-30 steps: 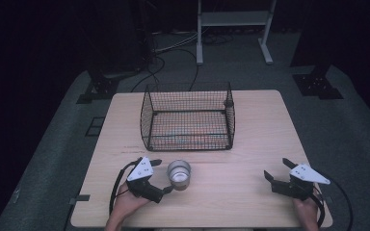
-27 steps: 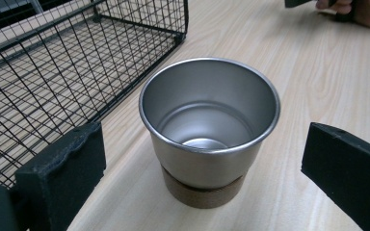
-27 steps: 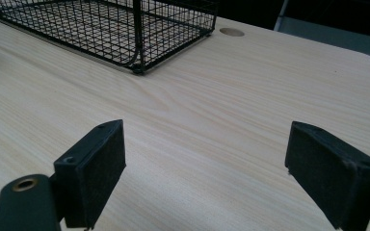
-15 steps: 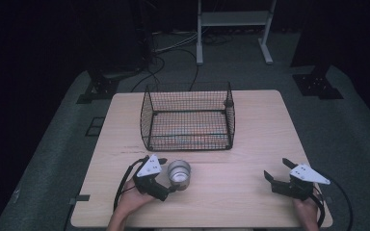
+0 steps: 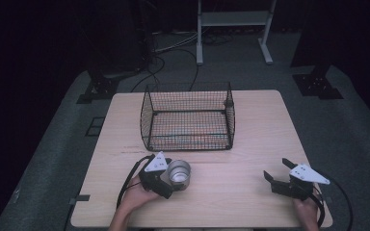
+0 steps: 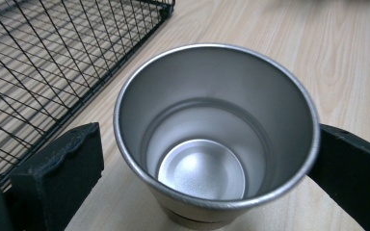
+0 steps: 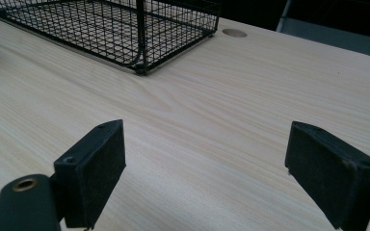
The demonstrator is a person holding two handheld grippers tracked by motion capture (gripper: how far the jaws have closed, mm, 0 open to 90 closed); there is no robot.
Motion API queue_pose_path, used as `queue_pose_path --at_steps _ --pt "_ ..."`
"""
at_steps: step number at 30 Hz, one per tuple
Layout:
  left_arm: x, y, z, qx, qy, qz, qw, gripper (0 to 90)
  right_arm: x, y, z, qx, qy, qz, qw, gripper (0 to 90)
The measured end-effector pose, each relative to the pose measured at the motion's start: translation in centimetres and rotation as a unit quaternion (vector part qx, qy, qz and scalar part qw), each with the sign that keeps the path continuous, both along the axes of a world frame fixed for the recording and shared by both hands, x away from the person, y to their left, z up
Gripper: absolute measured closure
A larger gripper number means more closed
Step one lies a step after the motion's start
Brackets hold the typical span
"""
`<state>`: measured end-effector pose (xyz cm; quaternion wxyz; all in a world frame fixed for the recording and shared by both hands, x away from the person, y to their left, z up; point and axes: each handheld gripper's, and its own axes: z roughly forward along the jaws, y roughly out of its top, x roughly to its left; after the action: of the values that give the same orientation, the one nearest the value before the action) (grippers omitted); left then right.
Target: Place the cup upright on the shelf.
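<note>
So the left gripper [image 5: 172,177] has its jaws on either side of the steel cup [image 5: 178,173], apparently clamped, just in front of the wire basket [image 5: 188,118]. Grasp step, I'd say; next is lifting it over the rim. Right gripper [image 5: 280,175] sits spread wide, holding nothing.

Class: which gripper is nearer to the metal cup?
Left. The left gripper has its jaws either side of the metal cup; the right gripper sits far across the table.
</note>
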<state>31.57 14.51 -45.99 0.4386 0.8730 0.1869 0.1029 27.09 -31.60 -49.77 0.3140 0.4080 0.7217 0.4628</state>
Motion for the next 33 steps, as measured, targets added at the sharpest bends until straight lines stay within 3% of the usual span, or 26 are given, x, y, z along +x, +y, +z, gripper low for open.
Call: queue_pose_path --at_steps 6,14,26,33 --pt "0.6 -0.9 0.1 0.019 0.009 -0.013 0.9997 0.3 0.0 0.1 0.0 -0.004 0.0 0.002 1.0 13.4" --pt "0.9 -1.3 0.1 0.031 0.018 -0.031 0.9989 13.4 0.0 0.1 0.0 -0.004 0.0 0.003 1.0 13.4" --pt "1.0 -1.3 0.3 0.033 0.029 -0.033 0.9985 16.9 0.0 0.1 0.0 -0.004 -0.001 0.002 1.0 13.5" --pt "1.1 -2.1 2.2 0.028 0.023 -0.045 0.9983 17.3 0.0 0.0 0.0 -0.002 0.0 0.002 1.0 13.4"
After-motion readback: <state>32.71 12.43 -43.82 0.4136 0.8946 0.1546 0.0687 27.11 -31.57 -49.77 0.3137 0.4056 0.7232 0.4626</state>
